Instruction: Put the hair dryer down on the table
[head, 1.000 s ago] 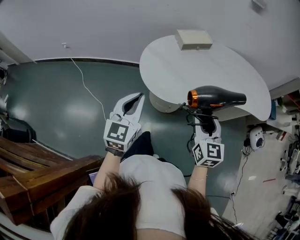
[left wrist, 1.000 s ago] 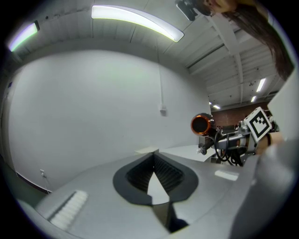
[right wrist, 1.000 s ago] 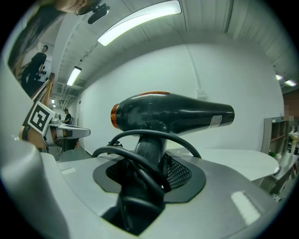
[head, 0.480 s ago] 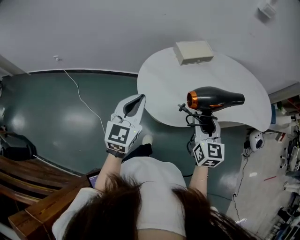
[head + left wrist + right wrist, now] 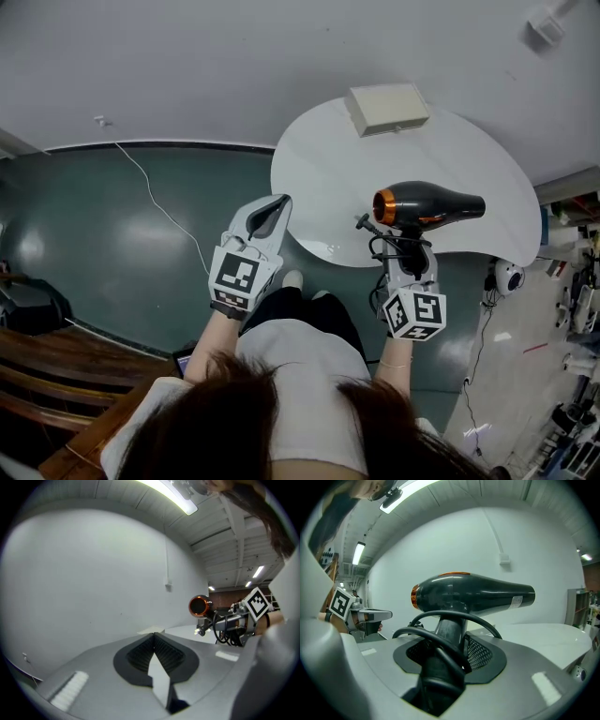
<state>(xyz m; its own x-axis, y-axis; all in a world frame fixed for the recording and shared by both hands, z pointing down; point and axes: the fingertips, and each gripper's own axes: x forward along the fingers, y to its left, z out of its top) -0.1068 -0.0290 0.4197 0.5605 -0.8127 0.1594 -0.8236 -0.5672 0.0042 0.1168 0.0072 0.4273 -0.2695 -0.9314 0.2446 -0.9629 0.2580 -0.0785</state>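
The black hair dryer (image 5: 427, 203) with an orange rear ring hangs in the air over the near edge of the white table (image 5: 328, 169), nozzle pointing right. My right gripper (image 5: 411, 249) is shut on its handle from below, with the black cord looped around the handle. In the right gripper view the hair dryer (image 5: 474, 595) stands upright between the jaws of the right gripper (image 5: 450, 638). My left gripper (image 5: 279, 201) is held out over the floor to the table's left, shut on nothing. From the left gripper (image 5: 153, 635) the hair dryer (image 5: 199, 606) shows at the right.
A beige box (image 5: 387, 108) sits at the table's far edge. A thin white cable (image 5: 159, 199) runs across the dark green floor. Wooden furniture (image 5: 37, 380) stands at the lower left. A small white device (image 5: 507, 277) and clutter lie at the right.
The table has come closer, and the hair dryer, before at its near edge, now hangs further over the tabletop. Both grippers keep the same state.
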